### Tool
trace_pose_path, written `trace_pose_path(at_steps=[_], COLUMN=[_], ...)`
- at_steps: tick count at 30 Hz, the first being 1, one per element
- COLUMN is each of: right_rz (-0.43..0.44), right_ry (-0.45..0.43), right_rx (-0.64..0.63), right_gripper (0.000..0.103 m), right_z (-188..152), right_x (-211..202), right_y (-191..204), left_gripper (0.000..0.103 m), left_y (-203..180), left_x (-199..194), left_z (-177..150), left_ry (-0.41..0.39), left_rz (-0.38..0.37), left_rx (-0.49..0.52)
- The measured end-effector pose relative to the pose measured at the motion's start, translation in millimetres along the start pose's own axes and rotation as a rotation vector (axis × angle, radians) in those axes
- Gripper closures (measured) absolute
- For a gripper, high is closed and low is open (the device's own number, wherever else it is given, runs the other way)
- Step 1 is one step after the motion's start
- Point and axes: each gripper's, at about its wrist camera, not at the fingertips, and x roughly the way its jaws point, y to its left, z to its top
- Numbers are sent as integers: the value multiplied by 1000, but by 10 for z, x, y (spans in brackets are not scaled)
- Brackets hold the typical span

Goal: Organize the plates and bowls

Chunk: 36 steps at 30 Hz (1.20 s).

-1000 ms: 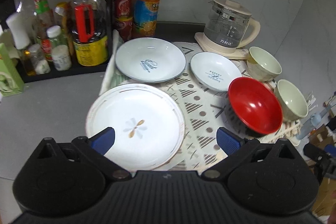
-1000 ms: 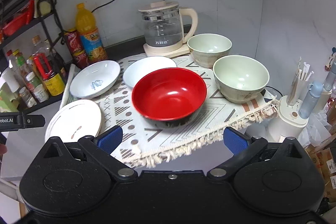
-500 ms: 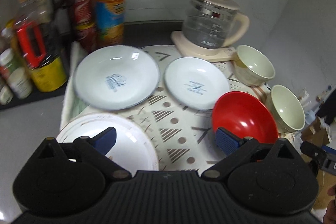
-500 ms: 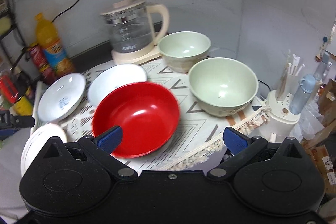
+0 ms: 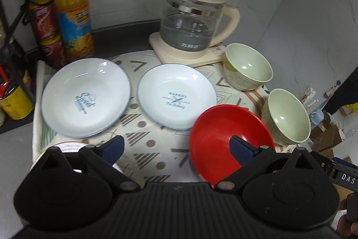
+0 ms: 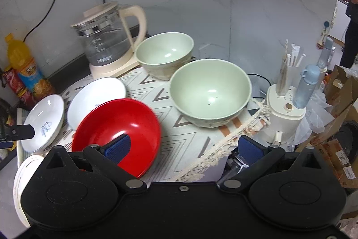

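On the patterned mat (image 5: 154,145) lie two white shallow plates, a larger one (image 5: 86,97) and a smaller one (image 5: 176,95), a red bowl (image 5: 223,138), two pale green bowls, near (image 5: 286,115) and far (image 5: 248,69), and a large flat white plate (image 5: 69,146) partly hidden under my left gripper. My left gripper (image 5: 176,147) is open and empty above the mat. My right gripper (image 6: 183,147) is open and empty, in front of the near green bowl (image 6: 210,93), its left finger over the red bowl (image 6: 116,129).
A glass kettle (image 5: 192,21) stands on its base at the back. An orange juice bottle (image 5: 73,8), red cans (image 5: 48,30) and a shelf of jars stand at the left. A white holder with sticks and a blue bottle (image 6: 288,104) stands right of the mat.
Both grippers have swung to the right. The large flat plate has slid mostly out of the left view; the near green bowl has come to the centre of the right view. Both grippers stay open.
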Motion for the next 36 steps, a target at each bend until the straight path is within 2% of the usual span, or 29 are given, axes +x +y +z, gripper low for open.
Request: trace_pose_path(at_steps=[9, 14, 20, 22, 27, 33, 36], right_rz=[3, 42, 73, 70, 78, 89, 105], right_ry=[0, 5, 37, 40, 56, 96, 124], right_rx=[33, 49, 57, 46, 43, 34, 37], right_gripper=[0, 4, 18, 24, 34, 42, 46], right_z=[202, 320, 443, 483, 586, 654, 661], right_x=[221, 326, 535, 600, 755, 985, 1110], right_y=[-311, -538, -782, -842, -1006, -1150, -1201], left_gripper=[4, 8, 21, 30, 39, 42, 53], left_y=[-452, -772, -1086, -1190, -1430, -1683, -1752], left_x=[223, 383, 670, 775, 1049, 1364, 1541], left_z=[235, 331, 447, 478, 578, 615, 601], left_ry=[-1, -2, 17, 32, 73, 115, 156], left_rz=[-23, -57, -87, -97, -121, -124, -127], left_rx=[27, 45, 49, 51, 42, 57, 51])
